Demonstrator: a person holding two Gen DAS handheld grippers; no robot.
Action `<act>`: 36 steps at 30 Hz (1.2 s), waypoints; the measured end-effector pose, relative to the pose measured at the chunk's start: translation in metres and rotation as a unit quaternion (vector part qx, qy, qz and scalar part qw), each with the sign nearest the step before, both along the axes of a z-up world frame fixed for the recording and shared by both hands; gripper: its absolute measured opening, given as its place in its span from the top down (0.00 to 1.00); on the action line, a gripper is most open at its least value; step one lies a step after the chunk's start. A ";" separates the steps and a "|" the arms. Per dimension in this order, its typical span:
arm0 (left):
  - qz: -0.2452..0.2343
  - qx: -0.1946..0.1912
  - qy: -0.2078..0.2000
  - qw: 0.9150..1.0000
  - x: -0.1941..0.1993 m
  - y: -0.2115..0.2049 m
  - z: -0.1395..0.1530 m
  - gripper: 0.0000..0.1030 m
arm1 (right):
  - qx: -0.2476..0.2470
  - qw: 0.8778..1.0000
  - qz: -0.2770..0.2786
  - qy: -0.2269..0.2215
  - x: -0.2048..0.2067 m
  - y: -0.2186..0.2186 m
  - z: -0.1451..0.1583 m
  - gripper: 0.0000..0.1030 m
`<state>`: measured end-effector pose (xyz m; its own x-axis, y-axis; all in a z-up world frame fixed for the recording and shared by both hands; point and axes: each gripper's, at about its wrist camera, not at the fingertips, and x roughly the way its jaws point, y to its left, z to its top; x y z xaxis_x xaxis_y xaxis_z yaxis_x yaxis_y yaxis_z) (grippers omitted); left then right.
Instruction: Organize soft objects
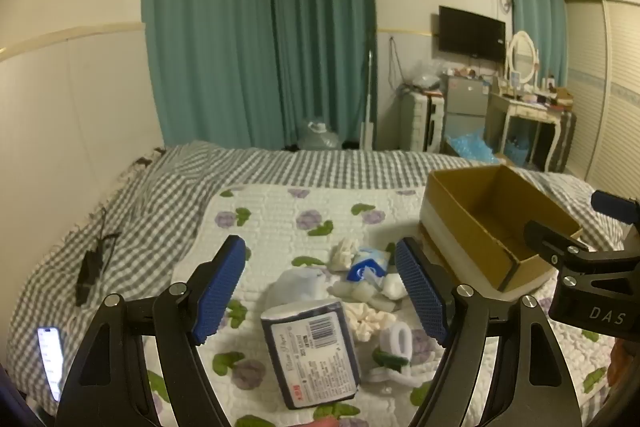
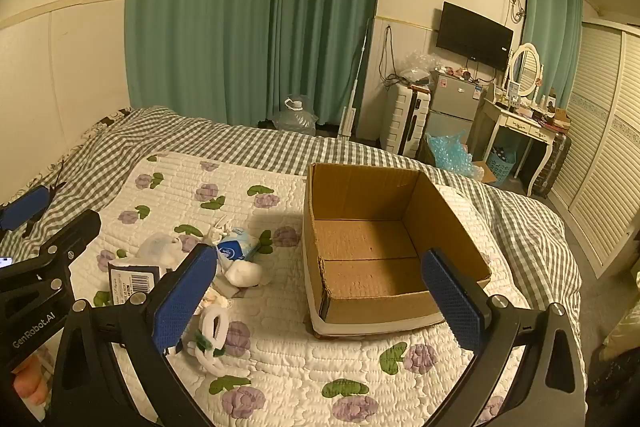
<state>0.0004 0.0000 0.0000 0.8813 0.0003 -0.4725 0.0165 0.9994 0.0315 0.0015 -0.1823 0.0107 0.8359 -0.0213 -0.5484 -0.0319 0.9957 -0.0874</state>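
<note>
A pile of soft things lies on the floral quilt (image 1: 280, 215): a dark-wrapped tissue pack (image 1: 310, 347), a blue and white tissue packet (image 1: 368, 265), cream scrunchies (image 1: 368, 319), a white fluffy loop (image 1: 396, 341) and a clear bag (image 1: 296, 279). My left gripper (image 1: 320, 291) is open above the tissue pack, empty. An empty cardboard box (image 2: 372, 243) stands to the right of the pile. My right gripper (image 2: 320, 303) is open and empty in front of the box. The pile shows in the right wrist view too, with the tissue packet (image 2: 238, 249) and the white loop (image 2: 214, 325).
The quilt lies on a grey checked bedspread (image 1: 160, 195). A lit phone (image 1: 50, 359) and a dark object (image 1: 90, 267) lie at the bed's left side. Green curtains (image 2: 248, 15), a fridge (image 2: 452, 107) and a dressing table (image 2: 520, 131) stand beyond the bed.
</note>
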 end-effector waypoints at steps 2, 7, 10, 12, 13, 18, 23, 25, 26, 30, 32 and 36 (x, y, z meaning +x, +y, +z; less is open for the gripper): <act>0.000 0.001 -0.003 1.000 0.000 0.000 0.000 0.24 | 0.000 1.000 0.000 -0.001 0.000 0.000 0.000 0.00; 0.001 0.002 -0.003 1.000 0.000 0.000 0.000 0.24 | 0.000 1.000 0.000 0.000 0.000 0.000 0.000 0.00; 0.001 0.003 -0.002 1.000 0.000 -0.002 0.000 0.24 | 0.001 1.000 0.000 -0.001 -0.001 -0.001 0.001 0.00; 0.000 0.001 -0.001 1.000 0.000 -0.001 -0.001 0.24 | 0.002 1.000 0.000 -0.001 -0.001 -0.001 0.000 0.00; 0.000 0.001 -0.002 1.000 0.000 -0.001 -0.001 0.24 | 0.002 1.000 0.000 -0.001 -0.001 -0.001 0.001 0.00; 0.002 0.002 -0.002 1.000 0.000 -0.003 -0.001 0.24 | 0.002 1.000 0.000 -0.002 -0.002 -0.002 0.001 0.00; 0.001 -0.003 -0.002 1.000 -0.003 -0.003 -0.002 0.24 | 0.002 1.000 0.000 -0.002 -0.001 -0.002 0.000 0.00; 0.001 -0.002 -0.001 1.000 -0.001 -0.001 -0.002 0.24 | 0.002 1.000 0.000 -0.002 -0.001 -0.001 0.000 0.00; 0.000 -0.003 -0.001 1.000 -0.001 0.000 -0.002 0.24 | 0.002 1.000 0.000 -0.002 -0.001 -0.001 0.000 0.00; 0.000 -0.004 -0.001 1.000 -0.001 0.000 -0.002 0.24 | 0.002 1.000 0.000 -0.001 -0.001 -0.001 -0.001 0.00; 0.000 -0.003 -0.001 1.000 -0.001 0.000 -0.002 0.24 | 0.002 1.000 0.000 -0.001 -0.001 -0.001 -0.001 0.00; 0.000 -0.003 0.000 1.000 -0.001 0.000 -0.003 0.24 | 0.002 1.000 0.000 -0.001 -0.001 -0.001 -0.001 0.00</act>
<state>-0.0005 0.0002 -0.0025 0.8814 -0.0029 -0.4723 0.0169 0.9995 0.0253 0.0007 -0.1835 0.0101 0.8374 -0.0191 -0.5462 -0.0316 0.9960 -0.0834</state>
